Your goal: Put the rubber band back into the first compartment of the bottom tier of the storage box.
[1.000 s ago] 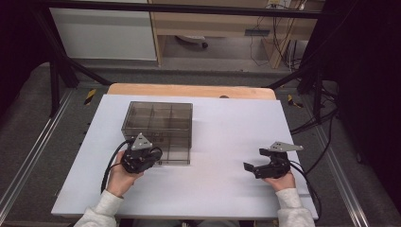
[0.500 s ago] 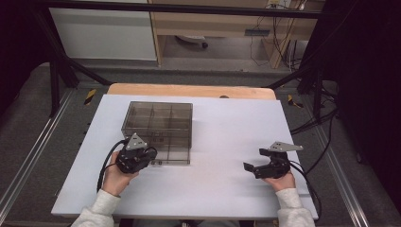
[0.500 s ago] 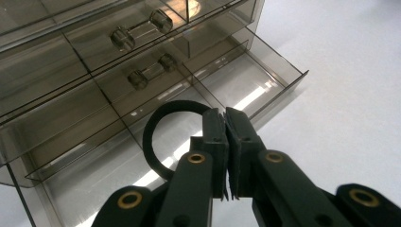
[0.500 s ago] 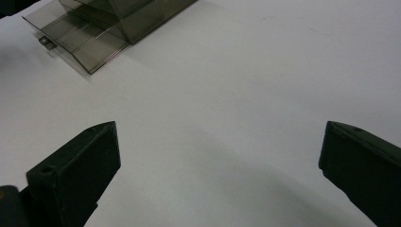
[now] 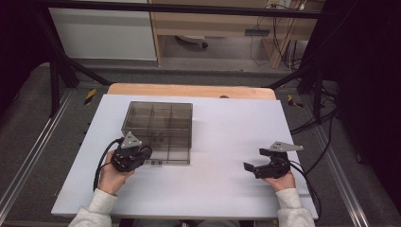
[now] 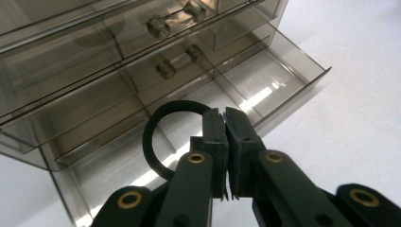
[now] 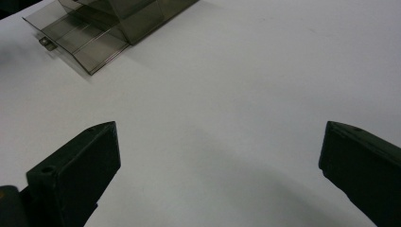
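The left hand-held gripper (image 6: 226, 156), pinching a black hair tie (image 6: 163, 137), hung just near of the open bottom drawer (image 6: 265, 90); the right hand-held gripper (image 7: 217, 156), spread, sat well apart.

Grey floor (image 5: 42, 137), perhaps carpeted

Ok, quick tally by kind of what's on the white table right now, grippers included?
Smoky clear drawer organizer, bottom drawer pulled out: 1
Black hair tie, pinched in the left gripper over that drawer: 1
Handheld grippers, the left one plus the right gripper with jaws wide apart: 2
Total: 4
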`<act>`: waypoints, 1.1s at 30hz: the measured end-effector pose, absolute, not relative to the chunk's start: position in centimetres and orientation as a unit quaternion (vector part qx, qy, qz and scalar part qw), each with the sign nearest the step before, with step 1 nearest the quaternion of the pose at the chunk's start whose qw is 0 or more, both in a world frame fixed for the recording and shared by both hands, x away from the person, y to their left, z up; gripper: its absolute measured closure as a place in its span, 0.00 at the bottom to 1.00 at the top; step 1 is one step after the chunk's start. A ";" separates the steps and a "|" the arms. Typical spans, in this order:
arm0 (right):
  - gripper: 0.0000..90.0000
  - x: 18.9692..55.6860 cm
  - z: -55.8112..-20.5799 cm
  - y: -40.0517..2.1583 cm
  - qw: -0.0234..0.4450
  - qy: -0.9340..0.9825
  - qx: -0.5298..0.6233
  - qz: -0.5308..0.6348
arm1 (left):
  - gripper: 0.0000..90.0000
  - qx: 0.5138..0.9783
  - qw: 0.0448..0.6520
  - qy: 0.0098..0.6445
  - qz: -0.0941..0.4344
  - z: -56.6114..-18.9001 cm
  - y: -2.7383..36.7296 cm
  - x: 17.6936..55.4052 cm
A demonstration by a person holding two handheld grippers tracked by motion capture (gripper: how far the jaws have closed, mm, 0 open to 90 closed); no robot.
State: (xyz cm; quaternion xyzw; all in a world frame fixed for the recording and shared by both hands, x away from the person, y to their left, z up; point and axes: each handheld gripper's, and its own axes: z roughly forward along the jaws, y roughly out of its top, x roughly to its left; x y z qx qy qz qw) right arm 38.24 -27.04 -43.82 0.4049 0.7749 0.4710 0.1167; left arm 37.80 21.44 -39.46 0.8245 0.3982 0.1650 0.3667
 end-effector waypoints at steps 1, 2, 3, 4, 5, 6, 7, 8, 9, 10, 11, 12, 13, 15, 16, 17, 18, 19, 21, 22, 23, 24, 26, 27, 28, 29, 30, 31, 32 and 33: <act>0.00 38.2 -43.8 -27.0 0.117 0.775 0.405 0.471 | 0.96 0.824 0.366 0.399 0.165 -39.5 21.5 37.8; 0.00 38.2 -43.8 -27.0 0.117 0.775 0.405 0.471 | 0.96 0.824 0.365 0.401 0.166 -39.5 21.6 37.9; 0.00 38.2 -43.8 -27.0 0.116 0.775 0.405 0.470 | 0.96 0.823 0.365 0.401 0.167 -39.5 21.7 37.9; 0.00 38.2 -43.8 -27.0 0.116 0.775 0.405 0.470 | 0.96 0.823 0.365 0.403 0.166 -39.5 21.8 37.9; 0.00 38.2 -43.8 -27.0 0.115 0.776 0.405 0.470 | 0.96 0.822 0.364 0.404 0.168 -39.5 21.8 38.0; 0.00 38.2 -43.8 -27.0 0.115 0.775 0.405 0.470 | 0.96 0.821 0.365 0.405 0.167 -39.6 21.9 38.0; 0.00 38.2 -43.8 -27.0 0.115 0.775 0.405 0.470 | 0.96 0.821 0.365 0.406 0.168 -39.6 22.0 38.1; 0.00 38.2 -43.8 -27.0 0.116 0.775 0.405 0.470 | 0.96 0.821 0.363 0.407 0.168 -39.6 22.2 38.1; 0.00 38.2 -43.8 -27.0 0.116 0.775 0.406 0.470 | 0.96 0.820 0.363 0.409 0.169 -39.6 22.3 38.2; 0.00 38.2 -43.8 -27.0 0.117 0.775 0.405 0.471 | 0.96 0.820 0.362 0.410 0.169 -39.6 22.4 38.3; 0.00 38.2 -43.8 -27.0 0.117 0.775 0.405 0.471 | 0.96 0.819 0.362 0.412 0.169 -39.7 22.5 38.3; 0.00 38.2 -43.8 -27.0 0.117 0.775 0.405 0.471 | 0.96 0.819 0.360 0.413 0.171 -39.7 22.6 38.4; 0.00 38.2 -43.8 -27.0 0.116 0.775 0.405 0.470 | 0.96 0.818 0.360 0.416 0.170 -39.8 22.7 38.5; 0.00 38.2 -43.8 -27.0 0.116 0.776 0.405 0.469 | 0.96 0.817 0.357 0.419 0.171 -39.9 22.9 38.6; 0.00 38.2 -43.8 -27.0 0.115 0.776 0.405 0.470 | 0.96 0.817 0.357 0.419 0.171 -40.0 22.9 38.6; 0.00 38.2 -43.8 -27.0 0.115 0.776 0.405 0.470 | 0.96 0.817 0.356 0.420 0.171 -40.1 23.0 38.7; 0.00 38.2 -43.8 -27.0 0.116 0.776 0.405 0.470 | 0.96 0.816 0.356 0.422 0.172 -40.1 23.1 38.8; 0.00 38.2 -43.8 -27.0 0.115 0.776 0.405 0.470 | 0.96 0.816 0.355 0.423 0.172 -40.2 23.2 38.8; 0.00 38.2 -43.8 -27.0 0.116 0.776 0.405 0.470 | 0.96 0.815 0.355 0.425 0.173 -40.2 23.4 39.0; 0.00 38.2 -43.8 -27.0 0.116 0.776 0.405 0.470 | 0.96 0.814 0.355 0.426 0.173 -40.3 23.5 39.0; 0.00 38.2 -43.8 -27.0 0.115 0.776 0.405 0.470 | 0.96 0.814 0.354 0.427 0.173 -40.3 23.5 39.1; 0.00 38.3 -43.8 -27.0 0.115 0.776 0.405 0.470 | 0.96 0.813 0.355 0.428 0.173 -40.4 23.6 39.1; 0.00 38.3 -43.9 -27.0 0.115 0.777 0.404 0.469 | 0.96 0.813 0.354 0.429 0.173 -40.5 23.7 39.2; 0.00 38.3 -43.9 -27.0 0.116 0.777 0.404 0.469 | 0.96 0.813 0.354 0.430 0.172 -40.5 23.8 39.3; 0.00 38.3 -43.9 -27.0 0.116 0.777 0.404 0.469 | 0.96 0.813 0.353 0.430 0.173 -40.6 23.8 39.4; 0.00 38.3 -43.9 -27.0 0.115 0.777 0.405 0.469 | 0.96 0.812 0.353 0.431 0.173 -40.6 23.8 39.4; 0.00 38.3 -43.9 -27.0 0.115 0.777 0.405 0.469 | 0.96 0.812 0.352 0.432 0.173 -40.7 23.9 39.5; 0.00 38.3 -43.9 -27.0 0.115 0.777 0.405 0.469 | 0.96 0.812 0.352 0.432 0.173 -40.7 23.9 39.5; 0.00 38.3 -43.9 -27.0 0.115 0.776 0.405 0.469 | 0.96 0.811 0.352 0.433 0.173 -40.7 23.9 39.5; 0.00 38.3 -43.9 -27.0 0.115 0.777 0.404 0.469 | 0.96 0.811 0.352 0.435 0.173 -40.8 24.0 39.6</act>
